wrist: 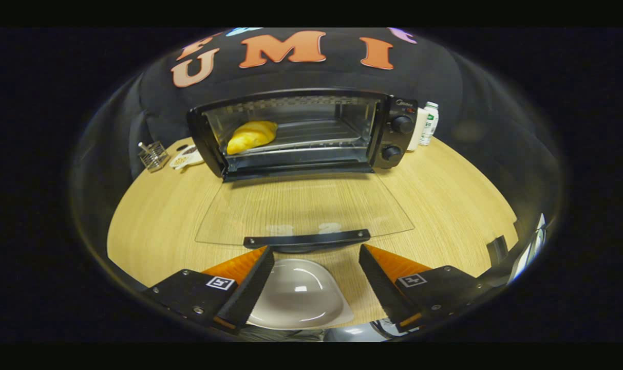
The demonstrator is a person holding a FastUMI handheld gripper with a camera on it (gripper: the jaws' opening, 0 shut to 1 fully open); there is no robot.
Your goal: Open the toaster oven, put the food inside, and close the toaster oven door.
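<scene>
Gripper view: we are looking along the 2 fingers at the oven [311,133], sitting in the upper centre of the frame with its door [303,208] lying fully down, flat toward us over the table [152,226]. The food [251,136], a yellow pastry, is already lying on the rack [311,136] at the left of the cavity. Our gripper [316,270] is hanging at the bottom of the frame with its jaws standing wide apart and holding nothing; the handle [307,240] is sitting just ahead of the fingertips, roughly centred between them. A plate [298,293], empty, is lying between and under the fingers.

We are judging that only the closing is left, and the risks are gathering there. The handle is a thin bar on a glass pane, so if we are coming in too low, we are likely to jab the glass or slide under it and scrape the table. If we are closing the jaws off-centre, the bar may be slipping out midway and the door dropping back down. Pushing too hard could be shoving the whole oven backward toward the bottles [428,123] at its right or the wire basket [153,155] at upper left. The plate could also be catching a finger as we are dipping.
</scene>
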